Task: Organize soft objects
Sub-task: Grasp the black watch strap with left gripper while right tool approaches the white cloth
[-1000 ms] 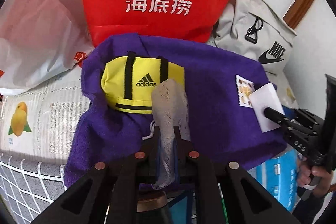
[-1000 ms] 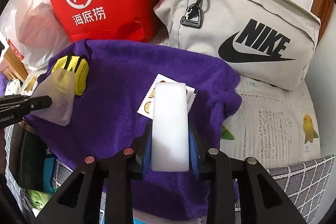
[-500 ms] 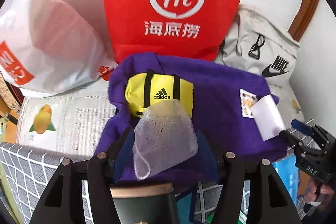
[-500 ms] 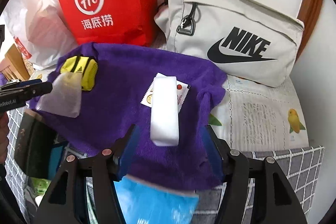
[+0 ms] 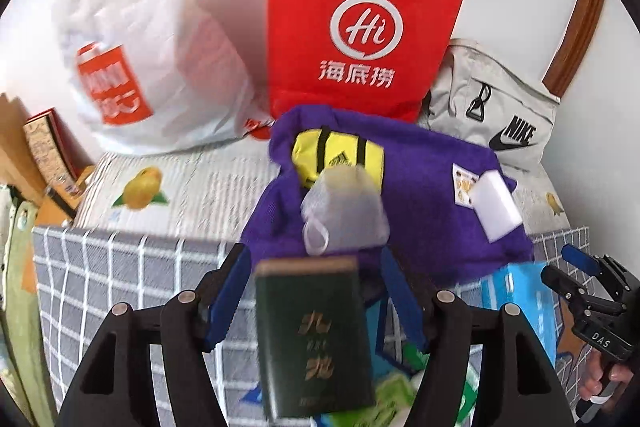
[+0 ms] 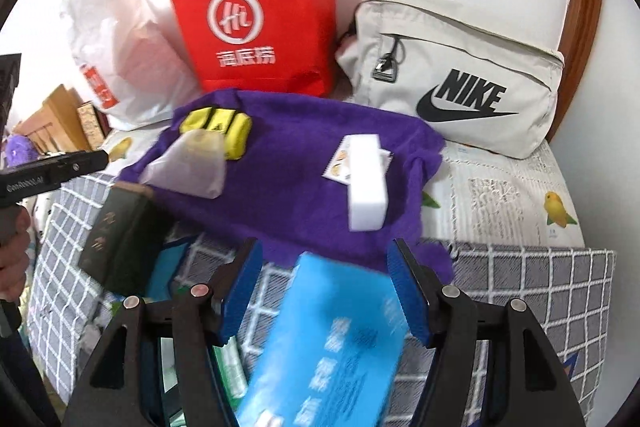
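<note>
Both tongs are spread wide now, holding nothing: mesh pouch (image 5: 344, 213) and white sponge (image 6: 366, 183) dropped onto the purple towel (image 6: 292, 171), left tongs (image 5: 316, 301) and right tongs (image 6: 326, 293) pulled back, slightly blurry though.

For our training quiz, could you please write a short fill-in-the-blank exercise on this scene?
1. The white foam block lies on the ____ towel.
2. The grey fabric bag bears the word ____.
3. The mesh pouch lies just in front of the ____ Adidas pouch.
4. Both grippers' fingers stand ____.

Missing: purple; NIKE; yellow; open
</note>
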`<state>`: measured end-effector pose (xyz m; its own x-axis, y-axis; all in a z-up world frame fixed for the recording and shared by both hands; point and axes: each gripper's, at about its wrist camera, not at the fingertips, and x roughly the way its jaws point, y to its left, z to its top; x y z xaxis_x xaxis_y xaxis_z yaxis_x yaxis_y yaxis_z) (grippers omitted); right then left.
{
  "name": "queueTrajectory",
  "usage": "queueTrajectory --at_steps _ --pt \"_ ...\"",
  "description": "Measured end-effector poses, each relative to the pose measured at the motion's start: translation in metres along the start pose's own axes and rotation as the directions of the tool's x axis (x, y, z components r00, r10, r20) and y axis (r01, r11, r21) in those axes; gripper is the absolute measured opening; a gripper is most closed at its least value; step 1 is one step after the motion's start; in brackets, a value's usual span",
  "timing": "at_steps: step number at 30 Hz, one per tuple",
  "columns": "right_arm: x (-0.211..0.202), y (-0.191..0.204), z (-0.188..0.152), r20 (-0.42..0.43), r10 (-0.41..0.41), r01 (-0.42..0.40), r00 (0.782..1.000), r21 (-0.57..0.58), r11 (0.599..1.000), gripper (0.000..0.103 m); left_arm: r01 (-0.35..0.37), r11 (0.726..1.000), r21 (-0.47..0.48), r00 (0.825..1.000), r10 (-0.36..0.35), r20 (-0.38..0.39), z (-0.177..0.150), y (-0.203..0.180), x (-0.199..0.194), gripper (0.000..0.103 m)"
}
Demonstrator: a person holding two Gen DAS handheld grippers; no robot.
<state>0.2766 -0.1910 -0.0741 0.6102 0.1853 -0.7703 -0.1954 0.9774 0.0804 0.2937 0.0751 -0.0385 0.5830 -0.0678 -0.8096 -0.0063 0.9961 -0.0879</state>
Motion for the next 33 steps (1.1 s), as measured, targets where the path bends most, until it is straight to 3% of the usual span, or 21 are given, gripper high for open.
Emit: queueTrajectory --at_steps 14,23,28,29,33 --pt "-0.049 0.044 -0.072 0.014 0.086 -0.086 0.996 -0.049 0.995 0.064 0.003 1.0 -0.022 1.0 -0.003 -0.009 -0.102 0.003 -0.052 0.065" --pt "-0.067 0.05 -0.103 0.028 0.087 -0.085 0.996 -0.059 0.995 0.064 0.11 0.993 -0.04 0.993 -0.111 -0.027 -0.172 -0.015 -0.062 0.065" --pt "-0.065 0.051 -0.119 0.018 0.094 -0.092 0.995 -0.065 0.994 0.064 0.134 0.987 -0.086 0.989 -0.138 -0.051 -0.192 -0.016 -0.044 0.047" --pt "-0.064 0.05 -0.122 0.016 0.095 -0.094 0.995 -0.065 0.993 0.064 0.133 0.986 -0.1 0.988 -0.14 -0.06 -0.195 -0.015 -0.038 0.04" --pt "-0.059 0.047 -0.131 0.009 0.11 -0.109 0.994 -0.052 0.993 0.064 0.162 0.979 -0.123 0.983 -0.171 -0.07 -0.2 -0.013 -0.026 0.038"
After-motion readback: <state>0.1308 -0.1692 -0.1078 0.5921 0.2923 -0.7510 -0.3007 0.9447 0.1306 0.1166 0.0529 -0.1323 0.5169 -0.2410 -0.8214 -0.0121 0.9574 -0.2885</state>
